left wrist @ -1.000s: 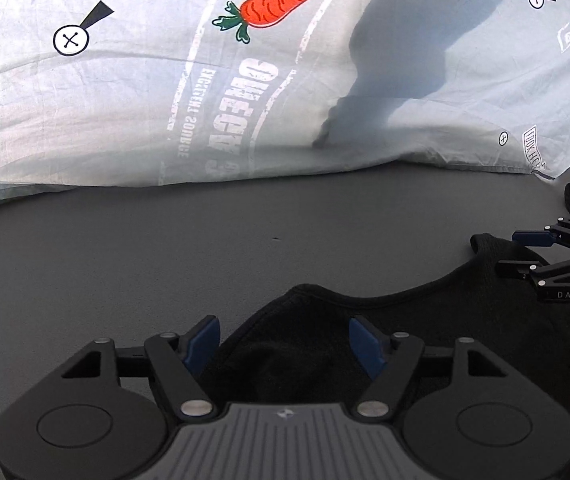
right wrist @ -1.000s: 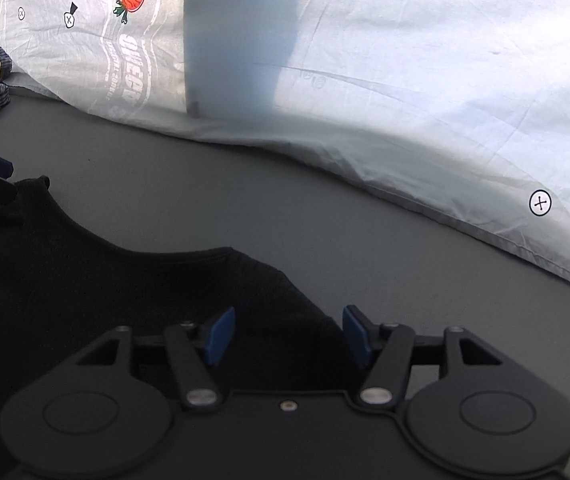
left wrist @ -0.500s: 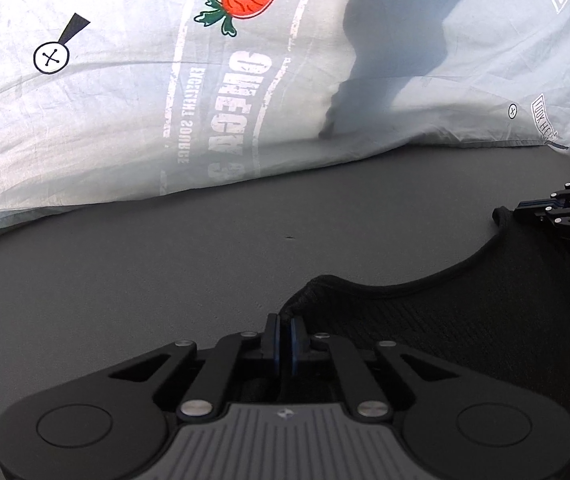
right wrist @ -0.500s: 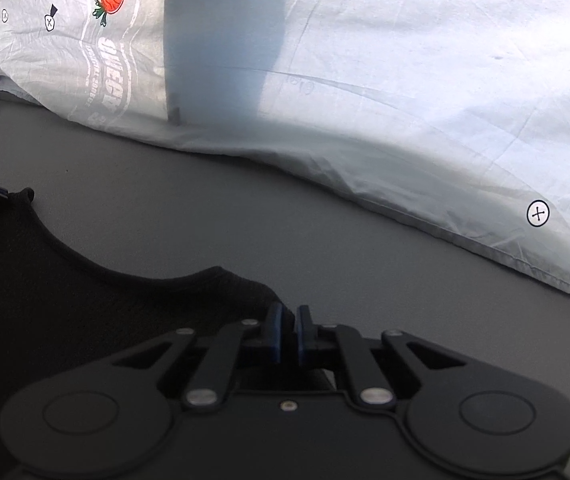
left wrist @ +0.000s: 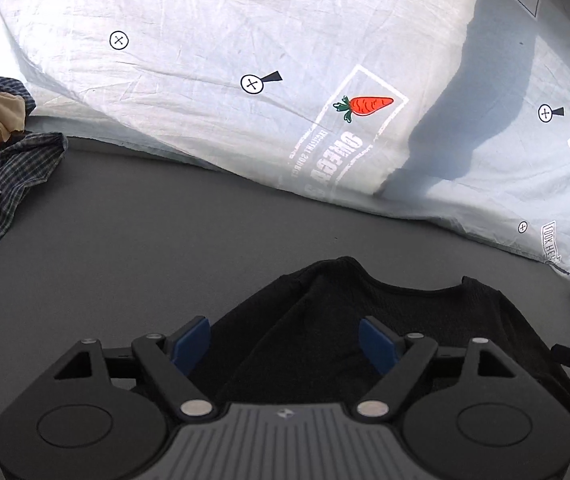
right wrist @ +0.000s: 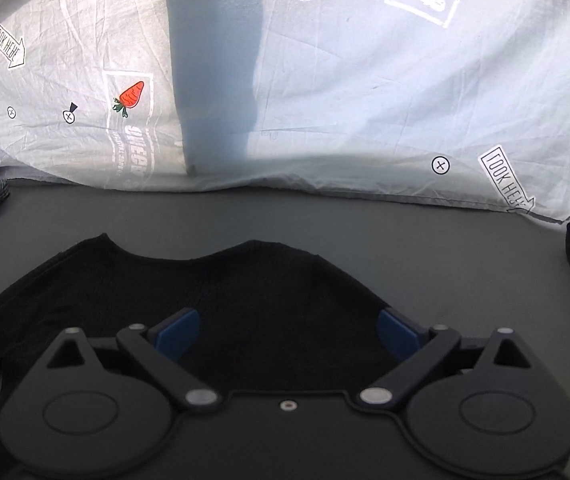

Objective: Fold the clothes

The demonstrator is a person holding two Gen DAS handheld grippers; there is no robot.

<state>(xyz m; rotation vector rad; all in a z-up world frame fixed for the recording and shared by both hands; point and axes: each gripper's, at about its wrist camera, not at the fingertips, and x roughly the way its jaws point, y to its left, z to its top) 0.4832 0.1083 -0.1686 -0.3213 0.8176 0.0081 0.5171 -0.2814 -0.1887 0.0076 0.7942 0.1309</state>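
- The left gripper [left wrist: 285, 346] is seen spread wide, its jaws just opened — nothing is pinched.
- The right gripper [right wrist: 287, 334] is likewise spread wide, just opened.
- The black garment [right wrist: 221, 292] is laid flat on the grey table [right wrist: 405, 232], beneath both.

I was in a spot set up for folding clothes: a grey table [left wrist: 165, 240], a carrot-print sheet [left wrist: 325, 60] hung behind, clothes heaped [left wrist: 1, 152] at the side.

The right hand-held gripper [right wrist: 287, 330] hovers over a black top [right wrist: 213, 284] spread flat on the grey desk [right wrist: 445, 248]; its jaws have just been opening, nothing pinched; a printed sheet [right wrist: 365, 80] hangs far behind.
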